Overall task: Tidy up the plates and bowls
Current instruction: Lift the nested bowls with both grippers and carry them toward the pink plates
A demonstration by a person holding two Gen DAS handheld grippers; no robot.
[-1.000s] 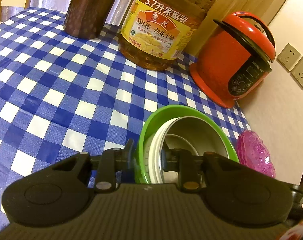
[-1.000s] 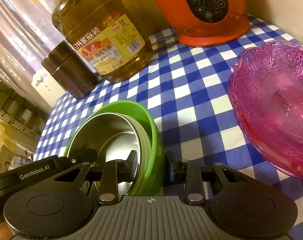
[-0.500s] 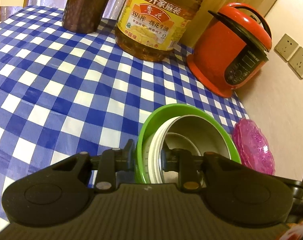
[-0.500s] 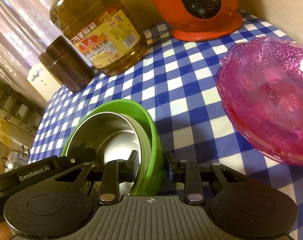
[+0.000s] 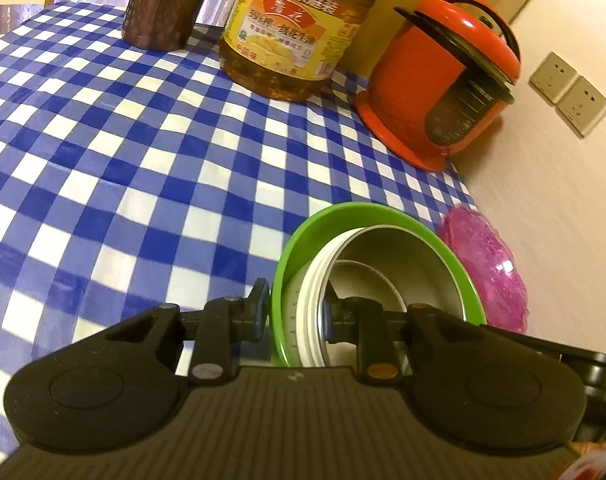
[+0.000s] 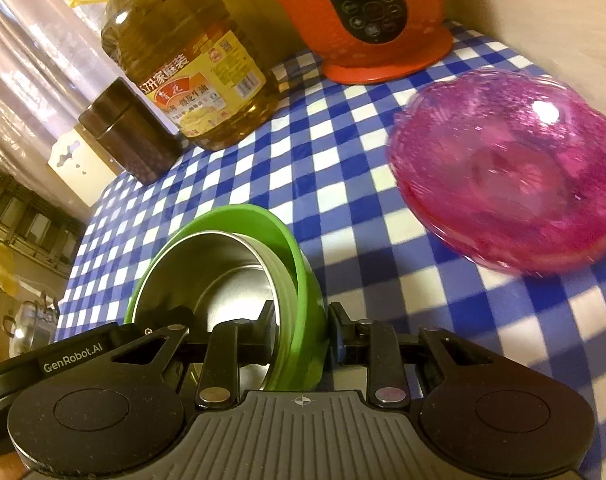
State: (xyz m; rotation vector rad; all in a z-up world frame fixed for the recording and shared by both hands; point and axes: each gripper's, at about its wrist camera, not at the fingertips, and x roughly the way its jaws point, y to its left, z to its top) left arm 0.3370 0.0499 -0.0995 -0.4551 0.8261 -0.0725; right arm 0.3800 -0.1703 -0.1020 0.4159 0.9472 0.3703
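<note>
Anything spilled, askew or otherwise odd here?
Nothing spilled or damaged. Only oddity: the green bowl with the steel bowl nested inside sits tilted, pinched at opposite rims by the left tool and right tool. The pink dish sits flat.

Warm, yellowish indoor light, moderately dim. Fisheye curvature bends the checked tablecloth [image 5: 143, 152] toward the frame edges; corners vignette to black. Motion blur softens the pink glass dish [image 6: 511, 172], which carries one bright glare spot. The steel bowl [image 6: 223, 280] shows soft reflections. Dark shadow lies under the dish.
</note>
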